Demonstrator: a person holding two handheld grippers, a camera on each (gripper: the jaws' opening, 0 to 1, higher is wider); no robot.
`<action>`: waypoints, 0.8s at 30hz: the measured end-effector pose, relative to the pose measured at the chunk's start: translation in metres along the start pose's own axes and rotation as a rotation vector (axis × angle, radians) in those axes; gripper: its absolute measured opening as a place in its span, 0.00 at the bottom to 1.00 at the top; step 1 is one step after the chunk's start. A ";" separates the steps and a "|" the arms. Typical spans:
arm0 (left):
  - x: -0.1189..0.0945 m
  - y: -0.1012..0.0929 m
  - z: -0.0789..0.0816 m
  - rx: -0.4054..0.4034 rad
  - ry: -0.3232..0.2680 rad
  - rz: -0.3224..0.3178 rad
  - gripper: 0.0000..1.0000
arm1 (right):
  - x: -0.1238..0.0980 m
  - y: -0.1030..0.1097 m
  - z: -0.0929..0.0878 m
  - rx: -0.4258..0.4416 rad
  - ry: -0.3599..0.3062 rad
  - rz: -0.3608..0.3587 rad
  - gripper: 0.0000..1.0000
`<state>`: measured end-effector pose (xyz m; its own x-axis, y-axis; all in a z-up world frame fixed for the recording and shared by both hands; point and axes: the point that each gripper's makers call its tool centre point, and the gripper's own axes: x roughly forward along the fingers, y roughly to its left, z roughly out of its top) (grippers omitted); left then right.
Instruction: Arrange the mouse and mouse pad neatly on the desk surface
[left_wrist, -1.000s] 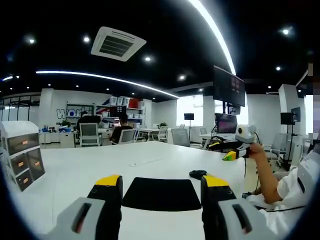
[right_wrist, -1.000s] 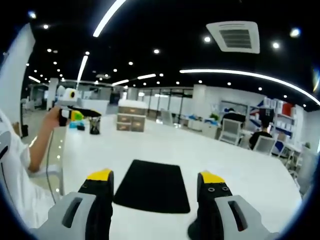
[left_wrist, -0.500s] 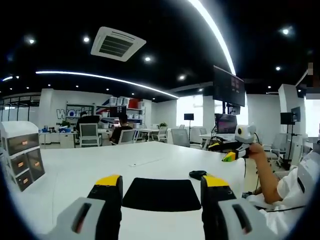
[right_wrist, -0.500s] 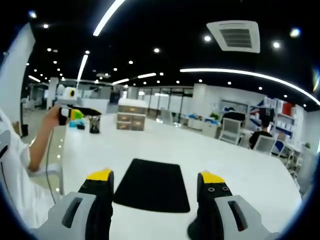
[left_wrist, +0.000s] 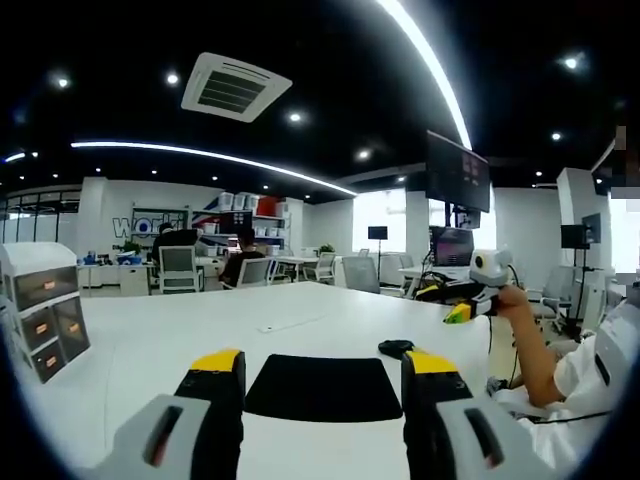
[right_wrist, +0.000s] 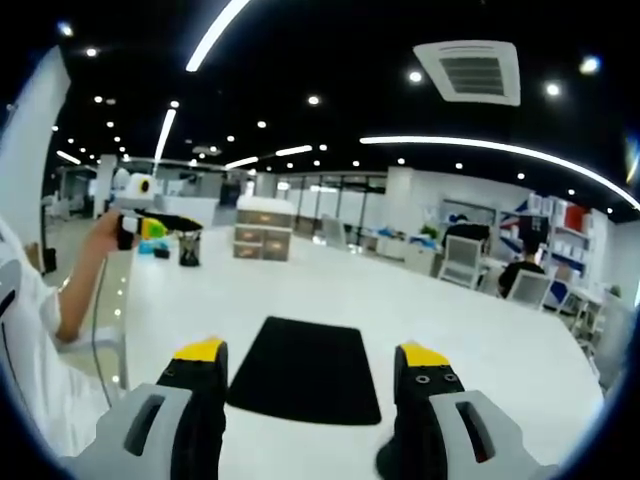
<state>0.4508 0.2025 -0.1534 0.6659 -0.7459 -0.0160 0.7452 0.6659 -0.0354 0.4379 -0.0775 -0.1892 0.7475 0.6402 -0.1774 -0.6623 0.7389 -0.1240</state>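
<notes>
Mouse pad flat on white desk, mouse just beyond its far right corner. Left gripper, right gripper both wide, empty, hovering. Advice: square pad first, then grip mouse gently by sides.

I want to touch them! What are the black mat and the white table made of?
The mouse pad looks like soft cloth or foam: flat, matte black, no shine. The desk looks like hard, smooth laminate, glossy white with faint light reflections. Neither is certain from looks alone.
</notes>
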 end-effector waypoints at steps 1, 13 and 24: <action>0.000 0.000 0.000 0.000 -0.002 0.000 0.63 | 0.000 0.000 0.000 -0.001 0.001 0.001 0.64; -0.001 -0.002 0.000 0.001 -0.003 -0.002 0.63 | 0.002 0.003 -0.002 -0.004 0.005 0.008 0.64; 0.002 -0.002 -0.003 -0.001 0.008 -0.006 0.63 | 0.005 0.004 -0.004 0.000 0.012 0.012 0.64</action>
<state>0.4507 0.2001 -0.1565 0.6614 -0.7497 -0.0235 0.7488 0.6618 -0.0361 0.4391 -0.0725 -0.1946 0.7389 0.6462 -0.1909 -0.6711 0.7313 -0.1218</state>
